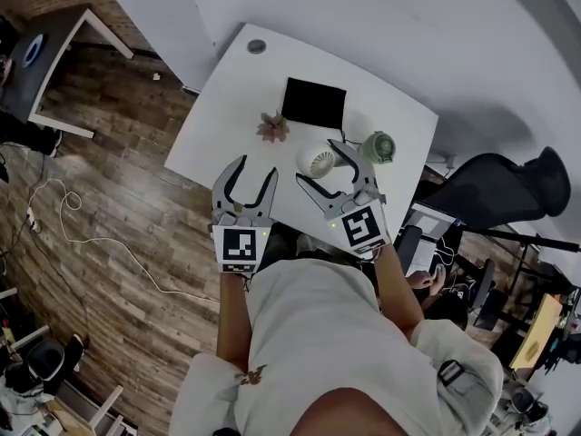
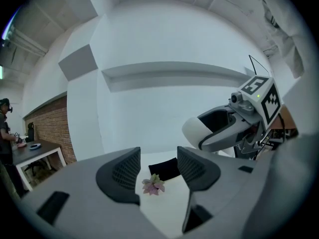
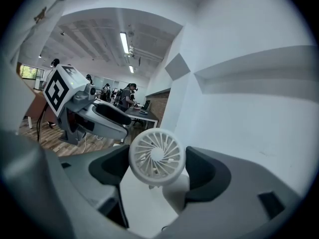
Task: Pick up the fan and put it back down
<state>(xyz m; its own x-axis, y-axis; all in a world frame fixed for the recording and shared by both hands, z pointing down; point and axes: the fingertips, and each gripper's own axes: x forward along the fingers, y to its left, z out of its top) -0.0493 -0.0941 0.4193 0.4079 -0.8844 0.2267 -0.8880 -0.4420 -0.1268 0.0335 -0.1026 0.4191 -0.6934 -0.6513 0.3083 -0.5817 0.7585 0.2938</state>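
Observation:
A small white fan (image 1: 320, 162) with a round grille sits between the fingers of my right gripper (image 1: 317, 164), above the white table (image 1: 227, 89). In the right gripper view the fan (image 3: 158, 152) fills the gap between both pads, its stand against the right jaw, so the right gripper (image 3: 157, 161) is shut on it. My left gripper (image 1: 257, 166) hangs beside it to the left, open with nothing between its fingers. In the left gripper view the left gripper (image 2: 158, 166) frames only the table beyond.
On the table lie a black pad (image 1: 313, 103), a small pink flower (image 1: 272, 127) and a green round object (image 1: 379, 147) just right of the fan. A black office chair (image 1: 508, 189) stands at the right. A white cable (image 1: 100, 234) trails over the wooden floor.

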